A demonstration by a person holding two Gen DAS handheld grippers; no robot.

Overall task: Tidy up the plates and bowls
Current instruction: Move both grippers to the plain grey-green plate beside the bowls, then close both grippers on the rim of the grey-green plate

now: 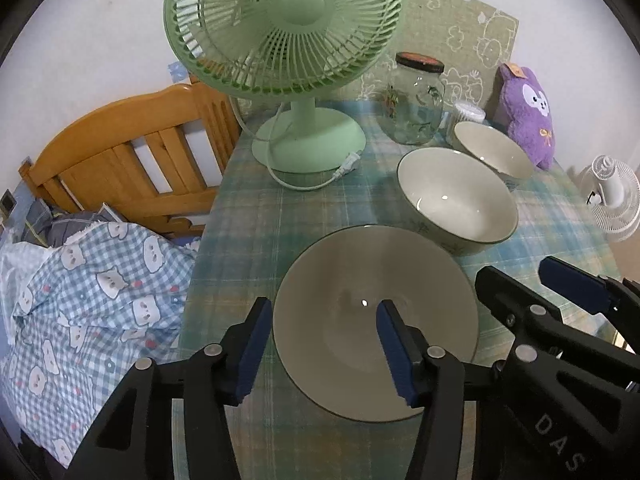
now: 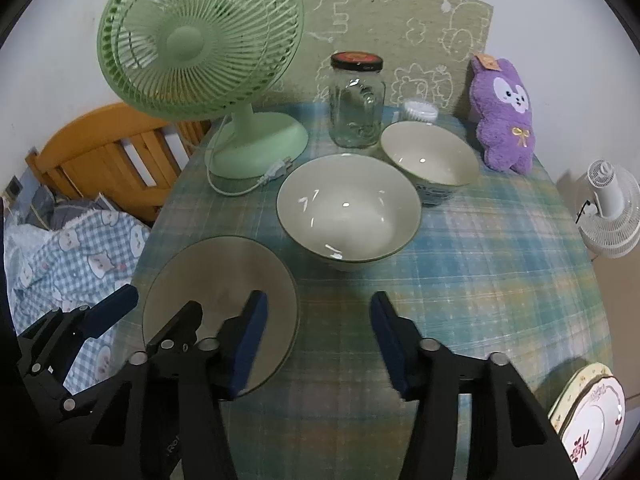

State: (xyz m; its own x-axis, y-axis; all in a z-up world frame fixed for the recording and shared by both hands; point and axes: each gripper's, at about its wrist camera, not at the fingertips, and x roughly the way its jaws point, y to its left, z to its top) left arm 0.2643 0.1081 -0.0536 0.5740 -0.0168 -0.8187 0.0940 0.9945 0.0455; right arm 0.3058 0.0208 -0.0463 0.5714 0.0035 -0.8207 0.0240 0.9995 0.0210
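At the far left a bed [image 1: 92,280] with a checked quilt is seen, just beside the table [image 2: 500,280]. The left gripper [image 1: 320,344] is held over the near left part of the table, with its jaws about half open. The left rim of the plate [image 1: 376,320] lies between the fingers, but no pad is seen to press on it, so nothing is held. The right gripper [image 2: 316,340] is half open too, and only the cloth is seen between its fingers; its left finger is over the right edge of the plate.

If the left jaws are closed at this angle, the flat plate could be pushed along the smooth cloth instead of being gripped, because the rim lies low on the table. It could also be tipped if only one finger gets under it. The two grippers are close together, so they could be knocked against each other.

Behind the plate the large bowl [image 2: 348,216] stands, and the small bowl [image 2: 430,160] is just beside it, to the right. These are near, and a lifted plate could be struck on the large bowl's rim. The green fan [image 2: 200,48] and its loose cord [image 2: 240,188] are at the back left, the jar [image 2: 356,100] in the middle, the purple toy [image 2: 504,120] at the right. Another plate [image 2: 592,416] is seen at the near right edge.
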